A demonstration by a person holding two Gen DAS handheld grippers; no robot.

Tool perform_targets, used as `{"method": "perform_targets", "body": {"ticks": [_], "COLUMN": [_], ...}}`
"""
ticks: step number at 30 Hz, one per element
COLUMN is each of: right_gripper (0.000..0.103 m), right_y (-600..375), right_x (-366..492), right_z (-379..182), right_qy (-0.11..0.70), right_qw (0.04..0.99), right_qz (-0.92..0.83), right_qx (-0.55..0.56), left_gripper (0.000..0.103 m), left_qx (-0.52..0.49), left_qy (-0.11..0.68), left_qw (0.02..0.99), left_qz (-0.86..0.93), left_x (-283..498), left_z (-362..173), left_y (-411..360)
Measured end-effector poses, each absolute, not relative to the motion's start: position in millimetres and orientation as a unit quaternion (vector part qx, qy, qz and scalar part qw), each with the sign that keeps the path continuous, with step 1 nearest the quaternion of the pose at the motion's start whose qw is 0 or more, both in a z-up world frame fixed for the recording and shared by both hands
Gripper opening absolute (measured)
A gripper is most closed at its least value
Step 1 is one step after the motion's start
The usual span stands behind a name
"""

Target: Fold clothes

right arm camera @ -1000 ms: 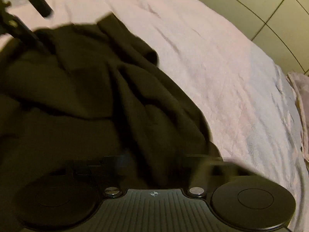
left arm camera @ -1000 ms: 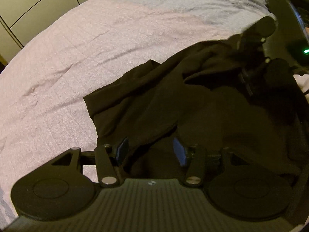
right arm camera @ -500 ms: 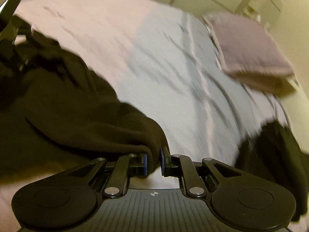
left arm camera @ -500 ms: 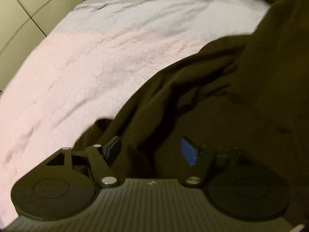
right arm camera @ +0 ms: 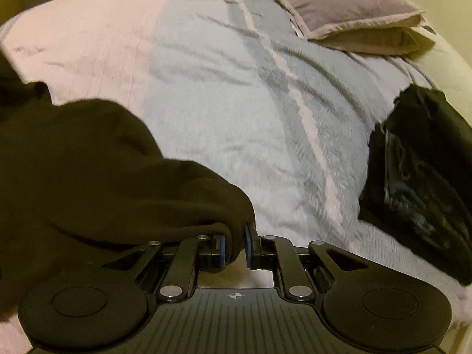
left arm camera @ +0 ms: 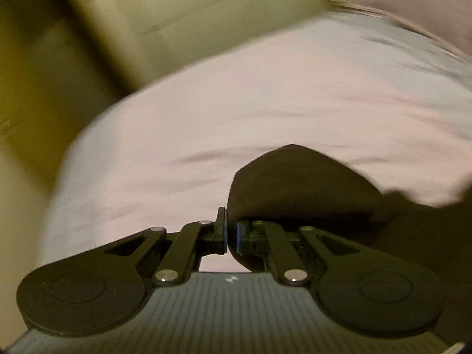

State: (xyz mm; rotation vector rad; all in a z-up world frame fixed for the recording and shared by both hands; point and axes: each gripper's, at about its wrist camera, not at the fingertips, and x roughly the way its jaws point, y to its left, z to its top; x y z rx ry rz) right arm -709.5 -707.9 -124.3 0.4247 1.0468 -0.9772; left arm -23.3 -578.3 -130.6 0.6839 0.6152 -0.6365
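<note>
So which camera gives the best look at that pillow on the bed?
The right wrist view: the pillow lies sharp and whole at the head of the bed. The left wrist view catches only a blurred mauve streak, probably the same pillow.

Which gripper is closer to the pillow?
Right. The right gripper faces the pillow across the bed, clamping the dark garment. The left gripper shows only a blurred pillow edge.

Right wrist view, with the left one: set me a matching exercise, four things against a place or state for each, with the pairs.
Things:
1. dark garment
2. pillow
3. black pile
4. left gripper

Places or states:
A. at the head of the bed
B. jaws have just been closing, now shut on fabric
C. lying at the bed's right edge
D. pinched by both grippers

Pairs: 1-D, 2-A, 3-C, 4-B
</note>
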Motion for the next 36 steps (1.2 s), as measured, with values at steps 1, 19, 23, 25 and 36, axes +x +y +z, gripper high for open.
{"method": "perform_targets", "body": {"ticks": [1,19,23,25,36], "right_gripper": [0.011,0.045,0.045,0.045,0.055], "right_y": [-710.5,-634.9,-639.1,-662.1,-798.0], "right_x": [-705.9,-652.6,-596.7,-569.4,-486.5], "right_z": [-123.1,-104.0,-83.7,-87.3,-208.3], "right_qy": [0.475,0.486,0.454,0.449,0.539], "right_qw": [0.735,0.650,0.733,0.764,0.771], "right_qz": [-0.444,-0.446,-0.387,-0.351,-0.232], "right_qx": [0.194,0.378,0.327,0.302,0.248], "left_gripper": [0.014,0.045,0.045,0.045,0.032], "left_qx": [0.309,0.338,0.360,0.375,0.472], "left_qy": [0.321,0.354,0.343,0.345,0.323], "left_qw": [0.856,0.736,0.673,0.644,0.547], "left_qz": [-0.263,-0.468,-0.548,-0.570,-0.611], "left_x": [2.0,-35.2,-45.5,-49.5,-77.5], "left_z": [-124.2,-229.8,-263.2,-279.1,-335.3], "left_y": [-554.3,-538.6,-593.2,-617.1,-648.1]}}
